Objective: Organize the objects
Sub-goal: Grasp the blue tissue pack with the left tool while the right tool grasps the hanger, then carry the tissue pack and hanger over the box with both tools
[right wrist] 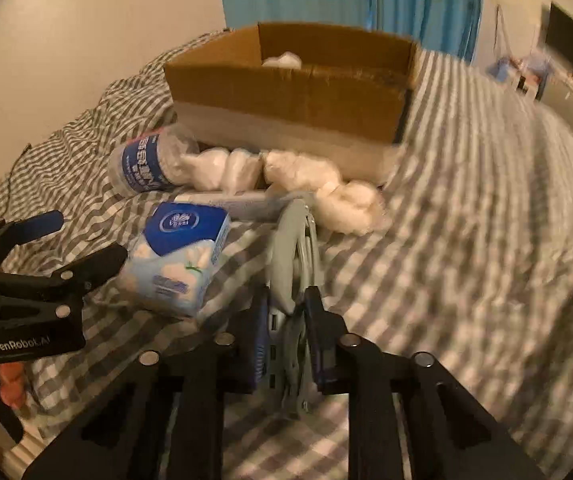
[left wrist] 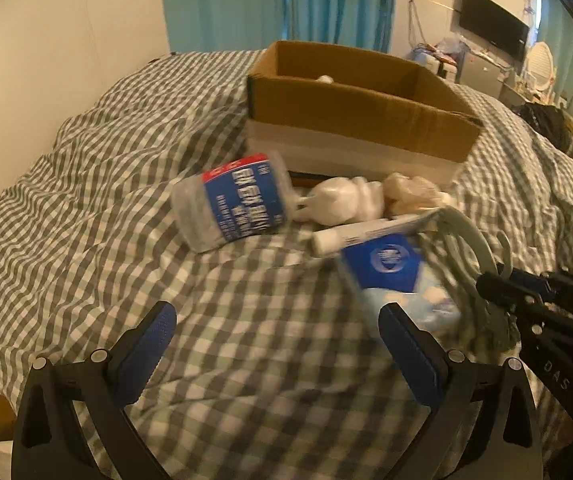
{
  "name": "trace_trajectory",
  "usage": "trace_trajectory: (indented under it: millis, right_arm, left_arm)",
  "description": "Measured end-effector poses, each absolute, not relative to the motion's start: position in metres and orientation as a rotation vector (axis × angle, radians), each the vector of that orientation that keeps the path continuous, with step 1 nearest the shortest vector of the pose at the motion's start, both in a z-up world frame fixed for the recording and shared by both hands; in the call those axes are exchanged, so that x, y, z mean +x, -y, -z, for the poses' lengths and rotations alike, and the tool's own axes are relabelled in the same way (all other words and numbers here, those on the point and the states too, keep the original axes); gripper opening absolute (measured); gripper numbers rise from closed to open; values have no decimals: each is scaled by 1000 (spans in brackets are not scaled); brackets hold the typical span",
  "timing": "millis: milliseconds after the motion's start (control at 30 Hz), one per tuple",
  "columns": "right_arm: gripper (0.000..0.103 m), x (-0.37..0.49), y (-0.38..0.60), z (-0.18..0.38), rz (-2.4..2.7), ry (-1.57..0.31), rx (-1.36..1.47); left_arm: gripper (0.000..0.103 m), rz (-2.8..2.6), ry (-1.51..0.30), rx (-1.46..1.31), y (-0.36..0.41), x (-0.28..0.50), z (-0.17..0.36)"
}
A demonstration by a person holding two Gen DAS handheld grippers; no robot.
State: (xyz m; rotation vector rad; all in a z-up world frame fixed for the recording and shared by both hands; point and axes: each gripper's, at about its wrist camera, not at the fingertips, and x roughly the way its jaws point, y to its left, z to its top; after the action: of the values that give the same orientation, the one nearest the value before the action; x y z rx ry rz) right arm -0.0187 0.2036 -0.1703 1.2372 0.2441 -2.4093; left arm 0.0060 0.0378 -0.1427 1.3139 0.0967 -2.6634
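Bed: checked duvet (left wrist: pixel 246 320) carries the clutter, so things sit tilted in its folds.
Right gripper (right wrist: pixel 286 312): jaws closed on the grey round reel-like item (right wrist: pixel 294 248), held on edge, likely ready to lift.
Left gripper (left wrist: pixel 276 330): jaws spread wide, empty, low near the tissue pack (left wrist: pixel 390 276).
Far: cardboard box (left wrist: pixel 358 120), open, probably the destination; bottle (left wrist: pixel 234 204) lies just before it.

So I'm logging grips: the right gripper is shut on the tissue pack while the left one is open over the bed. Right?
Not quite. The right gripper is shut on the grey round reel, not the tissue pack, which lies free on the bed beside it; the right wrist view shows this. The left gripper is indeed open.
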Motion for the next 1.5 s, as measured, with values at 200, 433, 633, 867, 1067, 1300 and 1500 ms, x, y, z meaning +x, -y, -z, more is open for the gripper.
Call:
trace_trajectory:
  millis: [200,433,633,867,1067,1300,1500]
  right_arm:
    - [13,-18,-228,165,2431,-183,1238]
    - [13,-16,-245,158,2477,-148,1217]
    - [13,-20,-253,161,2488,-118,1237]
    - [13,-19,-252,161,2491,-128,1234]
    - [13,-11,-251,150,2517,-139,1189]
    - [13,1,-250,118,2561,-137,1096]
    - [13,-2,-247,78,2593,-132,979]
  left_arm:
    - [103,2737,-100,1333,-71,3,133]
    - [103,2725,-38,1336,-99,-17,148]
    - [70,2693,-44,1429,-103,-27,168]
    - [65,2718,-43,1381,-98,-15,154]
    - [65,2752,-48,1334,-94,-1,136]
    - [65,2823,-16,1217,-98,4,99]
    - [65,2857,-10,1123,-90,-11,59]
